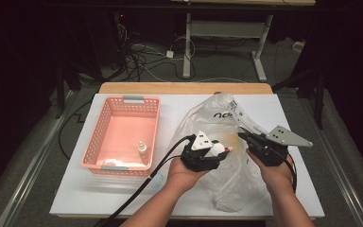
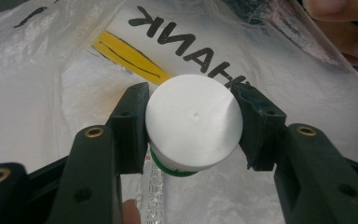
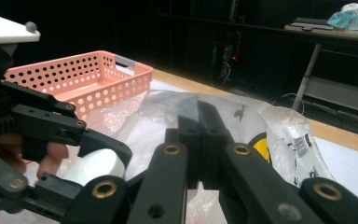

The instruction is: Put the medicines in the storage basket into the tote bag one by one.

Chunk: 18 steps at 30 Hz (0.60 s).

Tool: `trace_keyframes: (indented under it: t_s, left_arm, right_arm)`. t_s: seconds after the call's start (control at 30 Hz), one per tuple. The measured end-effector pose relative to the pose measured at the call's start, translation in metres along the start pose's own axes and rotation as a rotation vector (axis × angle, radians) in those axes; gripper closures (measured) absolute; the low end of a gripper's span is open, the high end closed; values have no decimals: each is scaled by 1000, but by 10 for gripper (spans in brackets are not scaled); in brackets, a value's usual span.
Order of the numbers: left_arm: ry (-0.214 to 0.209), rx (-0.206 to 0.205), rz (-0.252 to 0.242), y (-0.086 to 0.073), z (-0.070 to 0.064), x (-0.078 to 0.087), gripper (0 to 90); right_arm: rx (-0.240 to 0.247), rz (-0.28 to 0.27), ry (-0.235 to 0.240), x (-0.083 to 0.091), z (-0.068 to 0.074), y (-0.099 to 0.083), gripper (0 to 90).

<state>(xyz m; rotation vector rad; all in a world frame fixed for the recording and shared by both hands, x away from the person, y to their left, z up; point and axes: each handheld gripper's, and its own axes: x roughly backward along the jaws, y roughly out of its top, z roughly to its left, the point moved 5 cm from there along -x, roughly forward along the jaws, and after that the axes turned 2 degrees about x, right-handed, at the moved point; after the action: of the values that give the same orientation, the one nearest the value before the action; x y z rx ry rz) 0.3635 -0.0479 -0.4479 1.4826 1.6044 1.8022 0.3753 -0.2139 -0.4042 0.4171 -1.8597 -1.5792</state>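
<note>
In the high view, the left gripper grips a white-capped bottle over the plastic bag near the worktop's front edge. The left gripper view shows the jaws clamping its cap. In the right gripper view, the right gripper pinches the bag's film.

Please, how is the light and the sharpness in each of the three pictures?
High view: table well lit, room behind dark, soft picture. Left gripper view: white cap bright and fairly sharp, plastic bag shiny with glare, near jaws slightly blurred. Right gripper view: dark background, own tool close and out of focus, pink basket clearer.
</note>
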Motion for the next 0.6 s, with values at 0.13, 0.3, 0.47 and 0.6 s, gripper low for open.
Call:
trace_keyframes:
  t_s: [0.13, 0.3, 0.47, 0.6]
  left_arm:
    - [9, -10, 18, -1, -1, -12, 483]
    - [-3, 2, 35, -5, -3, -29, 483]
    - [-18, 7, 36, -8, -6, -43, 482]
    - [-25, 10, 45, -10, -8, -51, 482]
  right_arm:
    - [-8, -1, -1, 0, -1, 0, 900]
    - [-10, -1, -2, 1, -1, 0, 900]
    - [-13, -8, -4, 1, -3, 0, 900]
    - [-15, -7, -2, 1, -3, 0, 900]
